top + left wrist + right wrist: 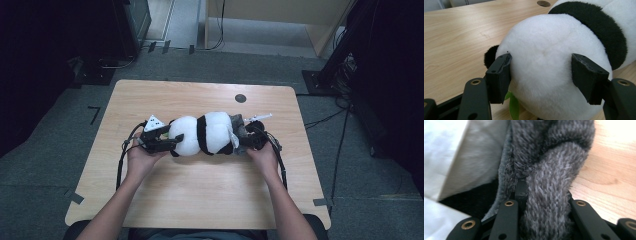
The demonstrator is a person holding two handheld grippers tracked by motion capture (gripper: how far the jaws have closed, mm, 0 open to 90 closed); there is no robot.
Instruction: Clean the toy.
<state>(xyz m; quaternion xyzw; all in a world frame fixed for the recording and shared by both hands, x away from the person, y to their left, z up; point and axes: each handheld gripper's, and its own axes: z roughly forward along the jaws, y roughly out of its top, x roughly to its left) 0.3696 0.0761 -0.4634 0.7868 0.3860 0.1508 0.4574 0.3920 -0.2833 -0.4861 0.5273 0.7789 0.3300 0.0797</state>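
Observation:
A black-and-white panda plush point(205, 132) lies on its side across the middle of the wooden table point(200, 190). My left gripper point(172, 136) comes in from the left, its two pads pressed into the round white end of the panda plush point(554, 57). A small green leaf point(514, 106) pokes out beneath that end. At the right end a grey fuzzy part point(239, 125) sticks out, and my right gripper point(247, 137) is shut on it. In the right gripper view the grey fuzzy part point(554, 170) fills the gap of my right gripper point(544, 202), beside a white tag point(461, 152).
A dark round hole point(240, 98) sits in the tabletop behind the plush. Bare wood stretches in front of and behind the toy. Cables point(345, 115) trail over the grey floor at the right, and a light wooden unit point(280, 20) stands beyond the far edge.

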